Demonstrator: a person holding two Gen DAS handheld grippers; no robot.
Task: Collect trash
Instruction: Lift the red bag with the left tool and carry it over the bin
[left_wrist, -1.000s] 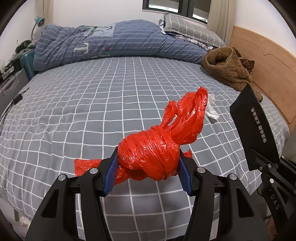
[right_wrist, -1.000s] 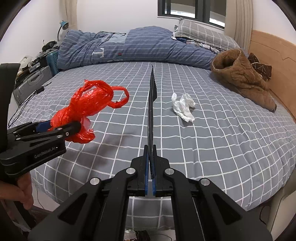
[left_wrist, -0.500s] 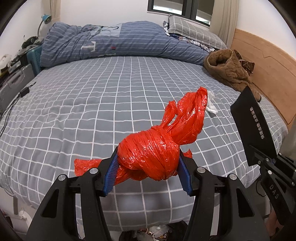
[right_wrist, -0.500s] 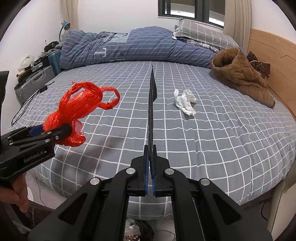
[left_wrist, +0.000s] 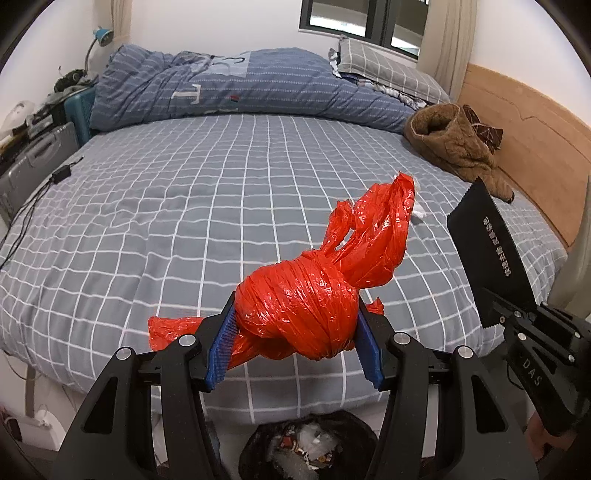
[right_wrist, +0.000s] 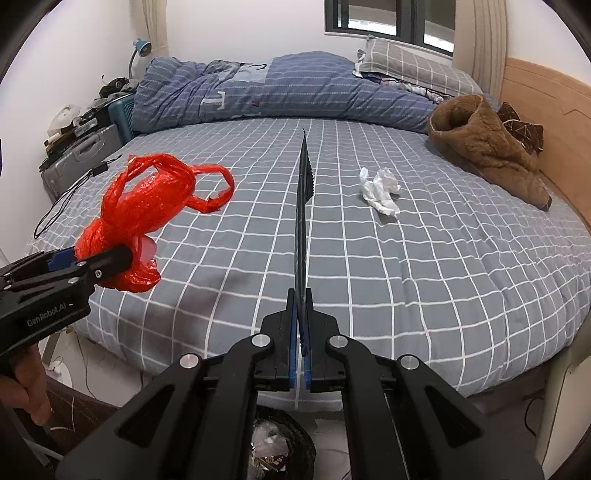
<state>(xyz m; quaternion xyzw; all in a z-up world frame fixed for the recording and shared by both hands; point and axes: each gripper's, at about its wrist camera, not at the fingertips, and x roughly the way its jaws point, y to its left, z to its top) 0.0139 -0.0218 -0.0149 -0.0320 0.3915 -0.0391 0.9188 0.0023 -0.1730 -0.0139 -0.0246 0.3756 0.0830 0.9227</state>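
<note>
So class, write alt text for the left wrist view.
The left tool grips a knotted red plastic bag above a grey checked bed. A bin sits below, and the right tool holds a flat black packet.

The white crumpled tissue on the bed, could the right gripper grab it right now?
Probably not yet. The right gripper is shut on a flat black packet, so its jaws are full. Nothing on the bed blocks the way to the tissue; it would need to drop the packet first.

Trash bin (left_wrist: 306, 448) now in view below both tools.
</note>
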